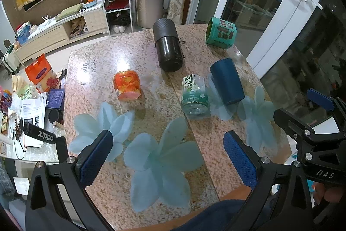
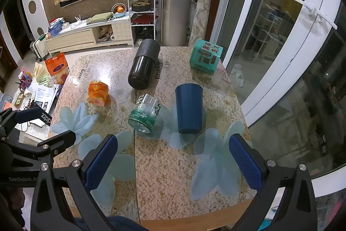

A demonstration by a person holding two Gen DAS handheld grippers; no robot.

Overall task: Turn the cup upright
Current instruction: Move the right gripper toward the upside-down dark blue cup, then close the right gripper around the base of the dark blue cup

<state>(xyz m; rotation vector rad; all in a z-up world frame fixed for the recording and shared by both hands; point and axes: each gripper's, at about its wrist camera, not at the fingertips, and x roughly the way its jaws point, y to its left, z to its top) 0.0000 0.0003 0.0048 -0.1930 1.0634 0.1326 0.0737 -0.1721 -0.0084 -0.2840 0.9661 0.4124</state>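
A dark blue cup [image 1: 227, 81] stands upside down, rim on the table, right of centre; it also shows in the right wrist view [image 2: 188, 108]. My left gripper [image 1: 168, 157] is open and empty above the table's near edge, well short of the cup. My right gripper [image 2: 173, 161] is open and empty, hovering just in front of the cup; it also shows at the right edge of the left wrist view [image 1: 302, 114].
On the speckled table [image 2: 173, 176] are an orange jar [image 2: 98, 93] and a green glass jar [image 2: 145, 114] on their sides, a black cylinder [image 2: 143, 64] lying down, and a teal box [image 2: 205, 56]. A cluttered side table [image 1: 28, 105] stands left. Glass doors [image 2: 281, 57] are at right.
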